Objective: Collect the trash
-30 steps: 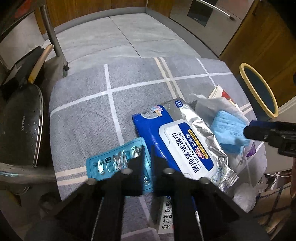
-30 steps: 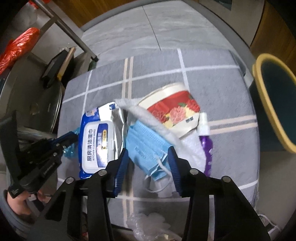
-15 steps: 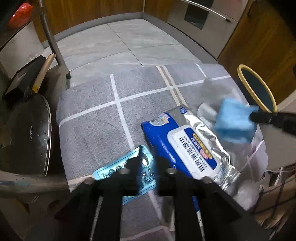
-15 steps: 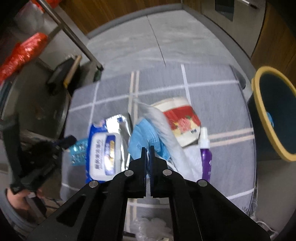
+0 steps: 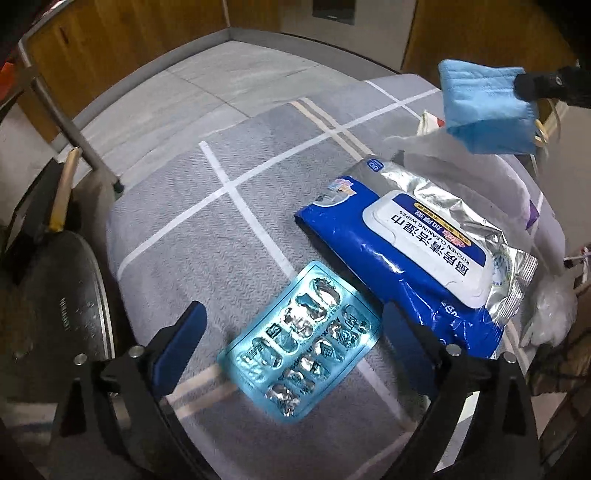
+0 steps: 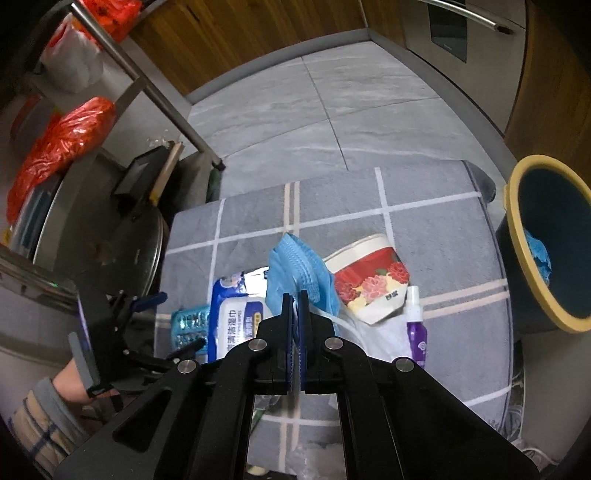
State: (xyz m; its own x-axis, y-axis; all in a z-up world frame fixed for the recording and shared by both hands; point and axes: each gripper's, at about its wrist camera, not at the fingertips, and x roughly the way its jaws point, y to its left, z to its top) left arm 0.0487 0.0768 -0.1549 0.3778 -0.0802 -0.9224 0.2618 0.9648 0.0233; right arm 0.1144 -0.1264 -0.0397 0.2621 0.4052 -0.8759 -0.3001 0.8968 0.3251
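Grey mat (image 5: 177, 221) | right gripper (image 6: 294, 295) pinching mask (image 6: 295, 266) | left gripper (image 5: 291, 332) spread

bin (image 6: 514, 236) cut off, contents perhaps cloth

Pretty clearly a home kitchen. Upper right of the right wrist view has a built-in stainless oven (image 6: 448, 33) set into wood cabinets (image 6: 236, 40), with grey floor tiles (image 6: 317, 110) below. On the left there's a big pan lid (image 6: 144, 240) and red plastic bags (image 6: 62, 147) on a metal rack. A yellow-rimmed bin (image 6: 517, 236) sits at the right edge beside the grey checked desk (image 6: 424, 195).
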